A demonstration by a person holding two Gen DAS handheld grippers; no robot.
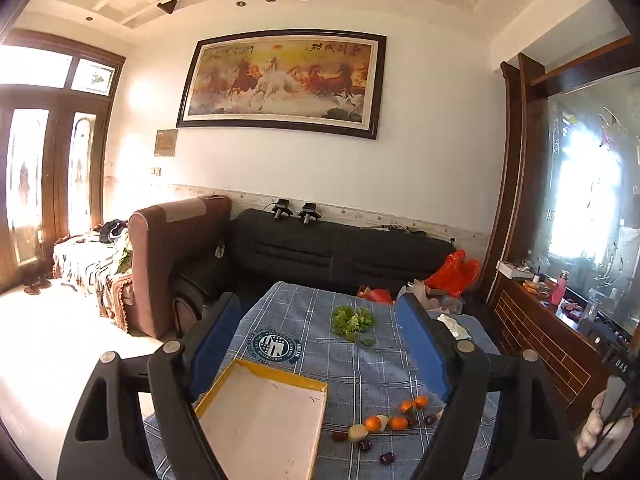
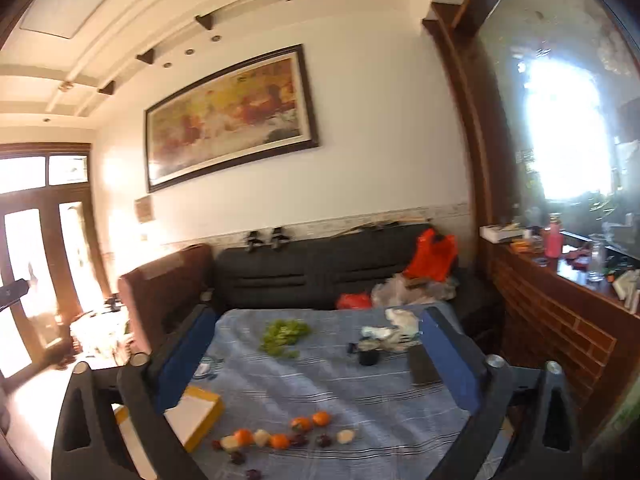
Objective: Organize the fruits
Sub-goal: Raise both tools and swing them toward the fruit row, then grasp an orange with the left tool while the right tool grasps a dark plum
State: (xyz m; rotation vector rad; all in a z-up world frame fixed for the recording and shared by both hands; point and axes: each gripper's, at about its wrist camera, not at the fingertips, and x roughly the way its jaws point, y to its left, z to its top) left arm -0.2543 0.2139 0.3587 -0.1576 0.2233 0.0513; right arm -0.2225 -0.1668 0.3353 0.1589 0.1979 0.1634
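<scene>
Orange mandarins [image 1: 400, 416] lie loose on the blue plaid cloth of the tabletop [image 1: 360, 368], mixed with pale peeled pieces [image 1: 357, 433] and small dark purple fruits [image 1: 386, 458]. In the left wrist view the group forms a ragged line whose long axis runs from lower left to upper right, starting beside the tray's near right corner and ending near the left tool's right finger. In the right wrist view the same line runs almost level across the near part of the cloth.

Just left of the fruits sits a shallow yellow-rimmed tray [image 1: 264, 420] with a bare white floor; its long axis slants from lower right to upper left in the left wrist view. Farther back on the cloth is a bunch of green leafy stuff [image 1: 352, 322], well apart from the fruits. Crumpled white paper [image 2: 400, 326], a small dark cup [image 2: 368, 356] and a dark flat phone-like slab [image 2: 422, 364] lie toward the far right in the right wrist view.

The left tool [image 1: 320, 348] hangs above the tabletop with its blue-padded fingers apart and nothing between them. The right tool [image 2: 316, 360] is likewise spread wide and holds nothing; its view is blurred. A hand [image 1: 596, 424] shows at the right edge of the left wrist view.

Beyond the tabletop stand a black sofa [image 1: 340, 248], red plastic bags [image 1: 454, 270] and a framed horse painting [image 1: 280, 80].
</scene>
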